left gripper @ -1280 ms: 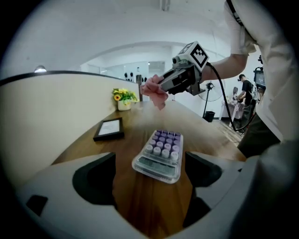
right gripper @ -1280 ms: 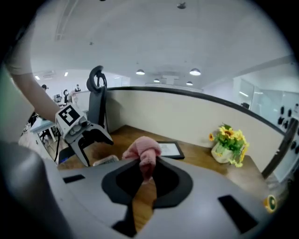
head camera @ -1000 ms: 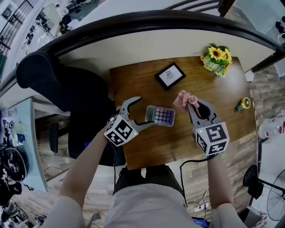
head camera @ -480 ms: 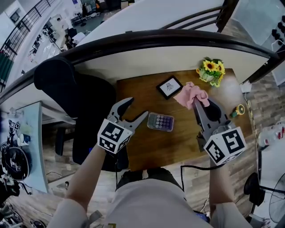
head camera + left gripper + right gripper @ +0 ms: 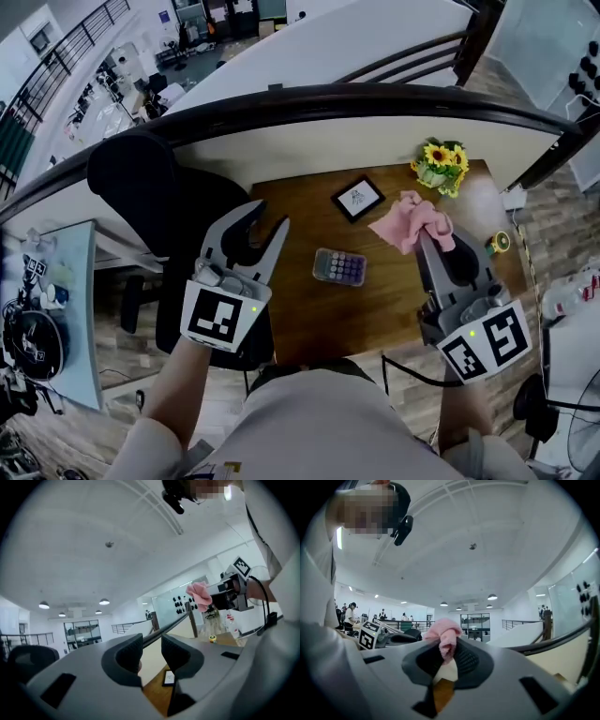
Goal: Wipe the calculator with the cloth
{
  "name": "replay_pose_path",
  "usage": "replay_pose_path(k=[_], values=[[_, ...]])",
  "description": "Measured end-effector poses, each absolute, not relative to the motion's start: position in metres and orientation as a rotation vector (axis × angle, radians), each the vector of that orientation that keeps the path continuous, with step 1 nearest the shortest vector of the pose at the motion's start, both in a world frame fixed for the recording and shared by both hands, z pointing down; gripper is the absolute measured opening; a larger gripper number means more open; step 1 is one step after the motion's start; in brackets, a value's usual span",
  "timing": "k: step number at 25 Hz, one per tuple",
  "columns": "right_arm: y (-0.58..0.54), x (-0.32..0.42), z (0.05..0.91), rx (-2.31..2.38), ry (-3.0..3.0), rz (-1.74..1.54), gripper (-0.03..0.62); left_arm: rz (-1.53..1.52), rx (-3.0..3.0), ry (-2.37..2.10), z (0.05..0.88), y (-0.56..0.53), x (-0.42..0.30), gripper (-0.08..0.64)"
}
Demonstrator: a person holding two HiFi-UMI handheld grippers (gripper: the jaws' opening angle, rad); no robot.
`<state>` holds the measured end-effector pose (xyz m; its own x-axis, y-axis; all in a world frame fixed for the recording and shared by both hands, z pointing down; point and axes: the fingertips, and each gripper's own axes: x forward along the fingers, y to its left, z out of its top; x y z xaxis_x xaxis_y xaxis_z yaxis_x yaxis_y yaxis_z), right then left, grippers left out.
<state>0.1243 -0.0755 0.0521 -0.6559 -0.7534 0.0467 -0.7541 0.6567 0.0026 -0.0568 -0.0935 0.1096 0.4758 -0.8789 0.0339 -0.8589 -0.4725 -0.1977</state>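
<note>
Calculator, grey slab with purple keys, lies loose on brown wooden table.
My right gripper clamps crumpled pink cloth; left gripper empty, jaws just been closing to a slit — unpinned, a wipe may skid it.

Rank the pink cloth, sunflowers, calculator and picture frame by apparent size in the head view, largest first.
1. pink cloth, though it is raised nearer the camera.
2. sunflowers.
3. calculator and picture frame look about alike; not ranked.
</note>
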Motion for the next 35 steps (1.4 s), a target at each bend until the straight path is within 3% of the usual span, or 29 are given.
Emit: replay_pose_path(k=[6, 8, 11, 21, 35], values=[[-0.052, 0.117, 0.039, 1.25, -2.843, 0.012, 0.051, -0.158, -2.516, 1.602, 0.085, -0.074, -0.077, 0.094], [-0.045, 0.114, 0.043, 1.243, -2.84, 0.015, 0.048, -0.15, -2.474, 1.628, 0.082, -0.068, -0.083, 0.037], [-0.037, 0.103, 0.057, 1.203, -2.835, 0.049, 0.046, -0.144, -2.478, 1.661, 0.085, -0.059, -0.086, 0.021], [-0.023, 0.097, 0.153, 1.15, -2.638, 0.154, 0.046, -0.285, -2.526, 1.608, 0.143, -0.032, -0.079, 0.003], [-0.025, 0.1, 0.134, 1.223, -2.662, 0.123, 0.046, -0.248, -2.562, 1.609, 0.135, -0.03, -0.079, 0.003]])
